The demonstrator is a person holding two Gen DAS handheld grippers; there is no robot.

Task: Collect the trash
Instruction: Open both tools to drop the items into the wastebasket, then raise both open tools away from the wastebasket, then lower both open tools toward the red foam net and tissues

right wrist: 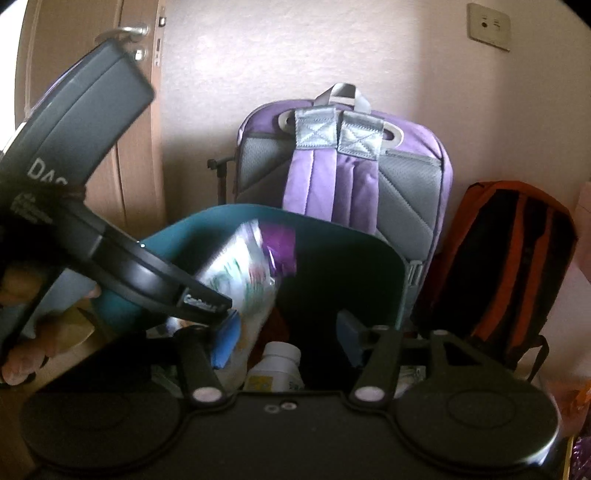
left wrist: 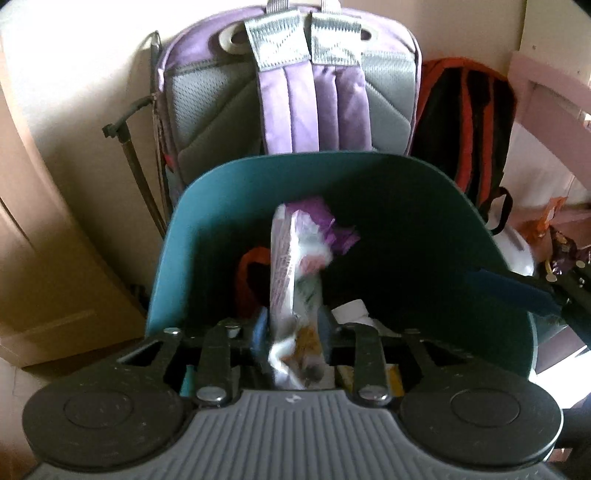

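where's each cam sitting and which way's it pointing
Left wrist: on the left gripper, angled down into the teal bin; own fingers flank a wrapper.
Right wrist: on the right gripper, facing the same bin; a hand shows at left.
Shared: bin, wrapper, white bottle, purple backpack, orange backpack.

1. Far wall (right wrist: 295,55): plain, pale cream, lit by soft daylight.
2. Wall plate (right wrist: 488,26) high on the right, beige.
3. Wooden door (right wrist: 136,155) on the left, light brown, metal lever handle (right wrist: 129,31).
4. Purple backpack (right wrist: 343,173) upright against the wall, straps facing out.
5. Orange-black backpack (right wrist: 509,266) just right of it, also leaning on the wall.
6. Pink furniture (left wrist: 546,99) at far right, partly in view.
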